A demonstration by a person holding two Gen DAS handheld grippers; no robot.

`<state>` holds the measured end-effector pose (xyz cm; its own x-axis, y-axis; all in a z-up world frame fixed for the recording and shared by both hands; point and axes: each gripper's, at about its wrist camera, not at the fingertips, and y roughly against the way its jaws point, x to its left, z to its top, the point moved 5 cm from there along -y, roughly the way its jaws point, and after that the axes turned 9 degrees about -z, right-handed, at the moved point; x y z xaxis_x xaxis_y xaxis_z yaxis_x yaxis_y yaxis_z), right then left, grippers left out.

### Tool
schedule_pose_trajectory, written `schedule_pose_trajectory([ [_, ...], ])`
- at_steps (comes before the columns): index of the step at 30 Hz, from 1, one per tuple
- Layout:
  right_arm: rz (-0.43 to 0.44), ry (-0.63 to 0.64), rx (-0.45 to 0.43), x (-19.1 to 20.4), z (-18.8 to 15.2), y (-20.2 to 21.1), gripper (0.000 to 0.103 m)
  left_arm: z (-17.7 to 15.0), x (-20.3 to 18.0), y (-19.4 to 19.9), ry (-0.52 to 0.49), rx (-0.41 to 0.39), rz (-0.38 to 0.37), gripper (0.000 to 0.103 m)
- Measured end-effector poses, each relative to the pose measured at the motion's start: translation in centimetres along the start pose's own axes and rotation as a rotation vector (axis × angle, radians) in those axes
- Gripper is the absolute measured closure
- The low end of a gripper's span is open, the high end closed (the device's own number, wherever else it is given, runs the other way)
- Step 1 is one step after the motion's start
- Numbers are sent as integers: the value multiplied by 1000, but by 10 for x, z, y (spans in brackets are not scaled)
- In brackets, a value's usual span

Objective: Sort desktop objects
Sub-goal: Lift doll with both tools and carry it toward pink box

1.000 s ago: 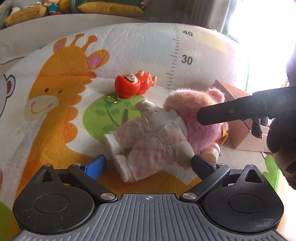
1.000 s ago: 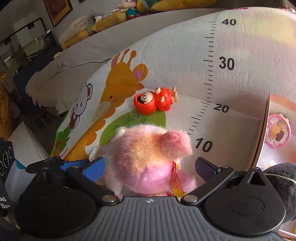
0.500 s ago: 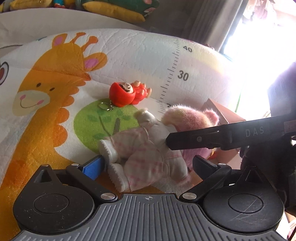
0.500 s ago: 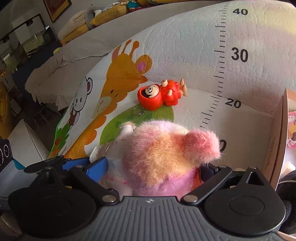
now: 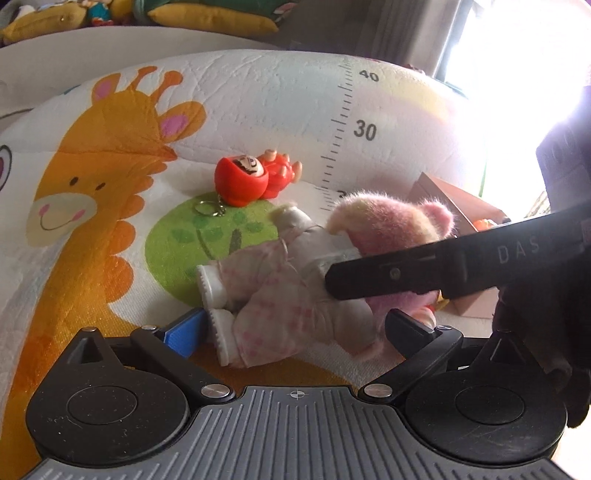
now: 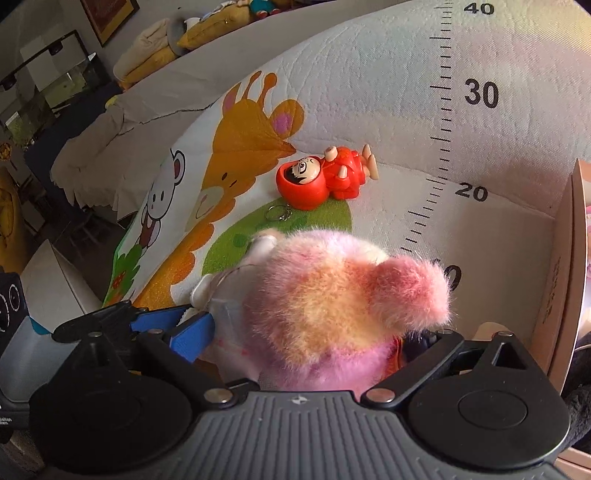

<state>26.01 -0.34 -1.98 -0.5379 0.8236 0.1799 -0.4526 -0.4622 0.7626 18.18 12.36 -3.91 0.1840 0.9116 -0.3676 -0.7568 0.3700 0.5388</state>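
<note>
A plush doll with a furry pink head and pink checked clothes lies on the giraffe play mat. My left gripper is open, with the doll's legs and body between its fingers. My right gripper is open too, and the doll's head fills the gap between its fingers. One right finger shows as a black bar across the doll in the left wrist view. A red figure keychain lies just beyond the doll, also seen as the red figure in the right wrist view.
An open cardboard box stands at the right, right next to the doll's head, and its corner shows behind the right finger. The mat's ruler print runs along the right. Cushions and soft toys lie far behind.
The right gripper has pushed forward so the doll's head now sits deeper between its fingers. Its finger has slid left across the doll in the left wrist view. Neither gripper's opening has changed.
</note>
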Motion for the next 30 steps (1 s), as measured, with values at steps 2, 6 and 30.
schedule_pose_trajectory([
  [2, -9, 0, -13, 0, 0, 2, 6, 1, -1, -1, 2, -6, 11, 0],
  [6, -5, -14, -44, 0, -3, 11, 12, 1, -2, 6, 3, -27, 26, 0],
  [30, -92, -232, -161, -40, -127, 144, 16, -49, -143, 48, -209, 31, -90, 0],
])
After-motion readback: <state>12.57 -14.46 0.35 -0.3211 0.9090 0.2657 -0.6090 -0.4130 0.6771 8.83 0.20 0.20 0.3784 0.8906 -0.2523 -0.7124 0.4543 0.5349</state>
